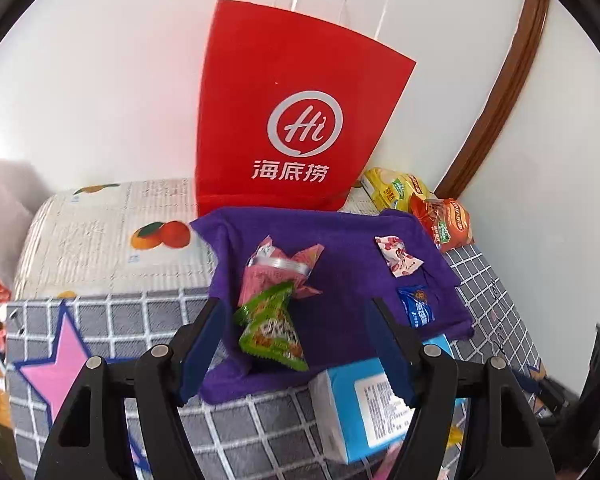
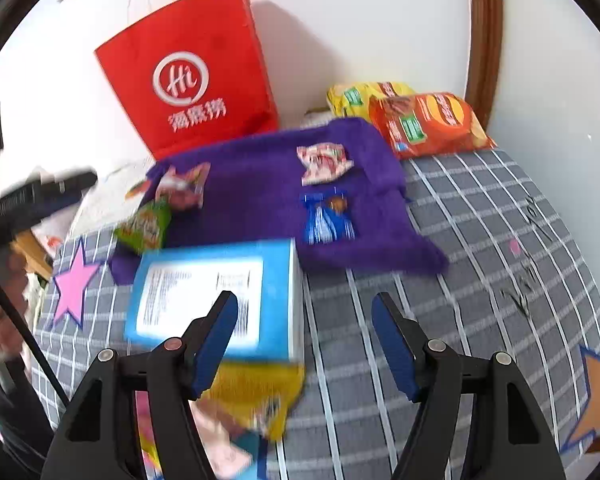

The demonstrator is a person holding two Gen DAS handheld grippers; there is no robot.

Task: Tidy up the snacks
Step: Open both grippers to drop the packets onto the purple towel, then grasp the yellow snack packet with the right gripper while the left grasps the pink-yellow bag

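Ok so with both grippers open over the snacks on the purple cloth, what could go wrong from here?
1. The green snack packet overlaps the pink packet, so the open left gripper might pinch both.
2. The blue box lies against the left gripper's right finger; closing or advancing could shove it.
3. The purple cloth is loose and rumpled, so a low grasp might snag it and drag the blue packet along.

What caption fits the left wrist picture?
Open left gripper hovers over a green snack packet on the purple cloth, red bag behind.
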